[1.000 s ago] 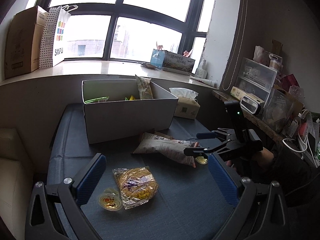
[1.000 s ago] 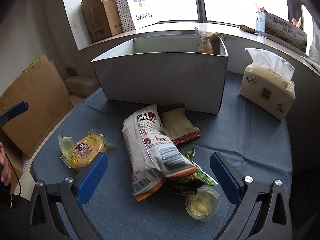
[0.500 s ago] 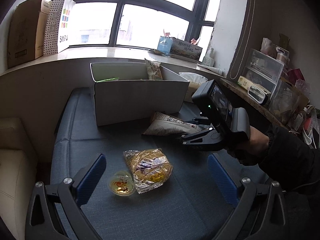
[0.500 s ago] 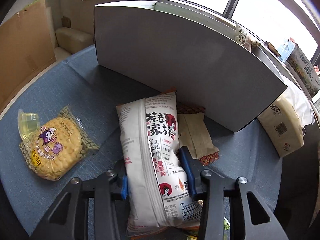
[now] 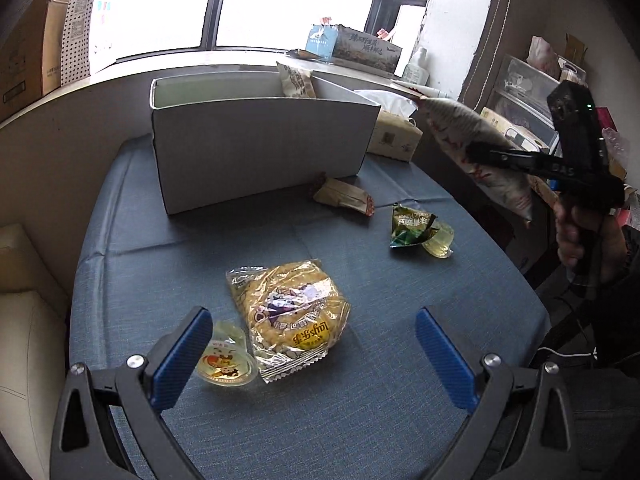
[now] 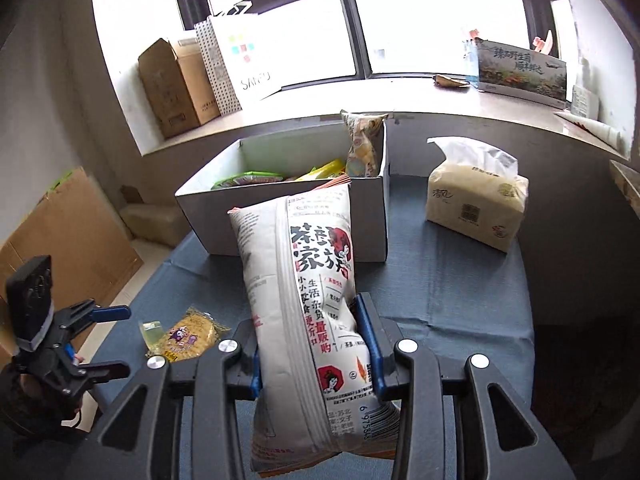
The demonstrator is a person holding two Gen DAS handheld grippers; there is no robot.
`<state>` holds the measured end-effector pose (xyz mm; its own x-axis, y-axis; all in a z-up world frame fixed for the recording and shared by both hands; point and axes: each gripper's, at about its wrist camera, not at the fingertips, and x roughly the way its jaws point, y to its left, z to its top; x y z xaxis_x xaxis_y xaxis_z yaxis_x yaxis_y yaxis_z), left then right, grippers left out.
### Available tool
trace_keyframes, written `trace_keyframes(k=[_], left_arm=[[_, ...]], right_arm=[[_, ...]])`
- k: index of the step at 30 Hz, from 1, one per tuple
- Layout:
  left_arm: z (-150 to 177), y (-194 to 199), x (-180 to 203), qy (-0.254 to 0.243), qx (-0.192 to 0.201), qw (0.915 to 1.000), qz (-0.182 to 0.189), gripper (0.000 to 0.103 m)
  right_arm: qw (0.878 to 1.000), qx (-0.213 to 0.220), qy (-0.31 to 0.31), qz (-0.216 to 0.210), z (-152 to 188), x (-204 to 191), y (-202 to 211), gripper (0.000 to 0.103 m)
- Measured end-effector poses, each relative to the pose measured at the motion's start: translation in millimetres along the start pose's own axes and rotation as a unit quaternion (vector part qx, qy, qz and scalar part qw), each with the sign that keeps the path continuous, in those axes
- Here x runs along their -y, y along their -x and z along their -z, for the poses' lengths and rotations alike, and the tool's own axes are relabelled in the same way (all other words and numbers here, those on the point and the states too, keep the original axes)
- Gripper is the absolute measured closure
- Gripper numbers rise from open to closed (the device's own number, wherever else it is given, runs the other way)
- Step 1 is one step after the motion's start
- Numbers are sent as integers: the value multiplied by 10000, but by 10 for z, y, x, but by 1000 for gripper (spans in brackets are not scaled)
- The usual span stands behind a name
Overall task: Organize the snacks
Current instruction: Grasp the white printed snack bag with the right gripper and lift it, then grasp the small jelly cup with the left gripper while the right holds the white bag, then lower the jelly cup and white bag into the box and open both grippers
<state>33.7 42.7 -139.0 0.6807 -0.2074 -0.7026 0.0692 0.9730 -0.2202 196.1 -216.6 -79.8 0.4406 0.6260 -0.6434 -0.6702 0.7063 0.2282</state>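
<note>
My right gripper (image 6: 310, 340) grips a white snack bag (image 6: 316, 280) with red print. Its jaws are still closing and the pads press the bag's sides. In the left wrist view the bag (image 5: 472, 132) hangs in the air in that gripper (image 5: 492, 156), right of the white box (image 5: 260, 152). My left gripper (image 5: 312, 340) is open, low over a yellow cake pack (image 5: 292, 316) and a jelly cup (image 5: 224, 360), with the pack lying between its fingers. The box (image 6: 280, 148) holds several snack packs.
A brown packet (image 5: 344, 196) lies in front of the box. A green packet (image 5: 412, 224) and a second jelly cup (image 5: 440, 240) lie to its right on the blue cloth. A tissue pack (image 6: 476, 200) stands right of the box. Shelves with clutter fill the right side.
The right gripper closed on the white snack bag and lifted it off the cloth, uncovering the green and brown packets. The left gripper sank closer to the cake pack.
</note>
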Motion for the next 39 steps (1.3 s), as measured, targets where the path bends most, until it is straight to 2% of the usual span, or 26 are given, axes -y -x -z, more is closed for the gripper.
trace_keyframes(k=[3, 6, 11, 14, 16, 17, 18, 19, 23, 26, 30, 33, 39], left_arm=[[18, -53, -59, -83, -117, 9999, -39, 0], [65, -123, -198, -117, -216, 9995, -179, 0], [154, -203, -448, 276, -380, 9987, -193, 0], [198, -221, -549, 495, -392, 9976, -298, 0], [238, -236, -607, 688, -362, 9967, -241, 1], [259, -242, -638, 765, -358, 9963, -135, 14], [272, -252, -658, 814, -382, 9959, -61, 48], [279, -259, -672, 817, -395, 9958, -90, 51], [287, -217, -673, 802, -335, 9961, -121, 52], [260, -106, -676, 879, -122, 9960, -84, 52], [99, 159, -614, 735, 280, 9968, -111, 52], [-151, 362, -543, 563, 630, 9964, -81, 52], [-902, 539, -425, 8, 1171, 9931, -63, 52]], right_arm=[[9995, 166, -260, -85, 169, 103, 302, 62], [9987, 227, -446, 41, 393, 110, 477, 62], [9974, 155, -677, 167, 711, 145, 618, 62], [9972, 97, -722, 172, 777, 159, 635, 62], [9972, 62, -728, 171, 780, 160, 617, 62], [9973, 45, -722, 162, 779, 155, 600, 62], [9973, 35, -726, 146, 777, 142, 581, 62], [9973, 15, -725, 105, 777, 126, 562, 62], [9981, -83, -607, 11, 785, 17, 472, 62], [9986, -168, -507, -38, 787, -64, 400, 62], [9988, -209, -432, -114, 739, -152, 319, 62], [9992, -130, -337, -141, 600, -221, 279, 62], [9998, 165, 0, -135, 17, -392, 129, 62]])
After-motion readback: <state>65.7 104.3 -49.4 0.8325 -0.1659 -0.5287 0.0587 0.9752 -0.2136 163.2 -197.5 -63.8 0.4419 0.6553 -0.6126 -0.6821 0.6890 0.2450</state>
